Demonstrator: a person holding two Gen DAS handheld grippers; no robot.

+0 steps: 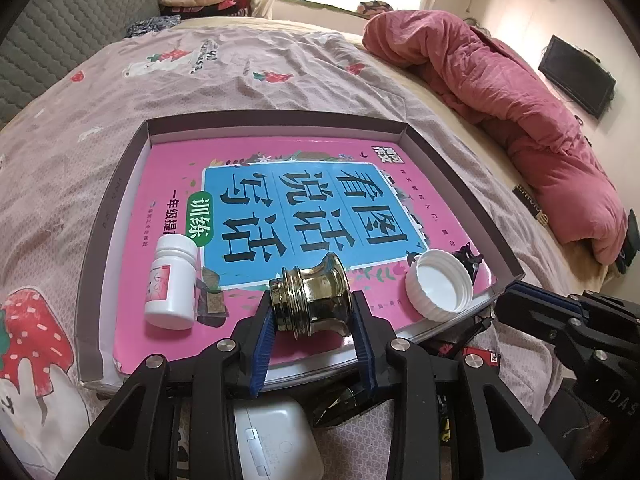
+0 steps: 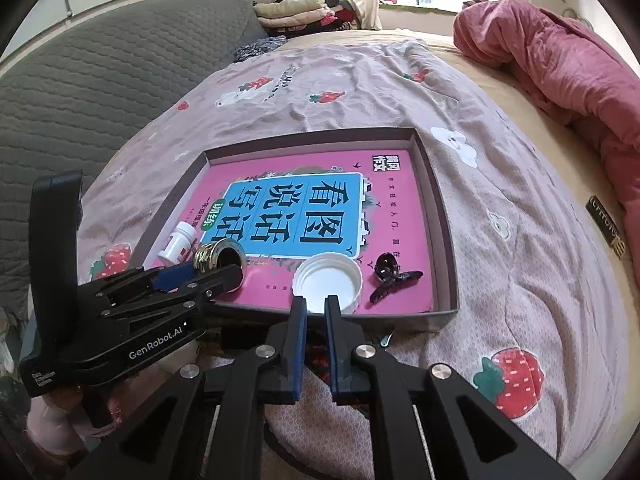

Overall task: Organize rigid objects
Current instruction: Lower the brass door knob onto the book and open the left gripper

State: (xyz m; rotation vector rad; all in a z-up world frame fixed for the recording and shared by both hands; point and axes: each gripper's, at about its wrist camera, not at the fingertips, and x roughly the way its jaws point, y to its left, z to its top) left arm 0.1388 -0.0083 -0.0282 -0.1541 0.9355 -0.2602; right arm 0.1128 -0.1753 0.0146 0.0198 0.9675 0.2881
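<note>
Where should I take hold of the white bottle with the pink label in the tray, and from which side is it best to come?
Grip the white bottle across its round body, below the cap, coming from above. It stands upright on the pink book near the tray wall, so fingers probably fit better near and far of it than left and right. The brass fitting lies apart.

Shallow box (image 1: 120, 184) lying on the bedspread (image 1: 100, 92), holding a book (image 1: 168, 176) flat across its floor. On the book, along the box's near edge: small bottle (image 1: 172, 280) upright toward the near-left corner, brass fitting (image 1: 310, 298) on its side at the middle, between the left gripper's (image 1: 312, 344) pads, upturned cap (image 2: 326, 286) right of it. Hair clip (image 2: 390, 278) just beyond the cap, toward the near-right corner. Right gripper (image 2: 316, 340) just before the cap, over the near edge. Rolled quilt (image 2: 560, 64) well off to the box's right.
</note>
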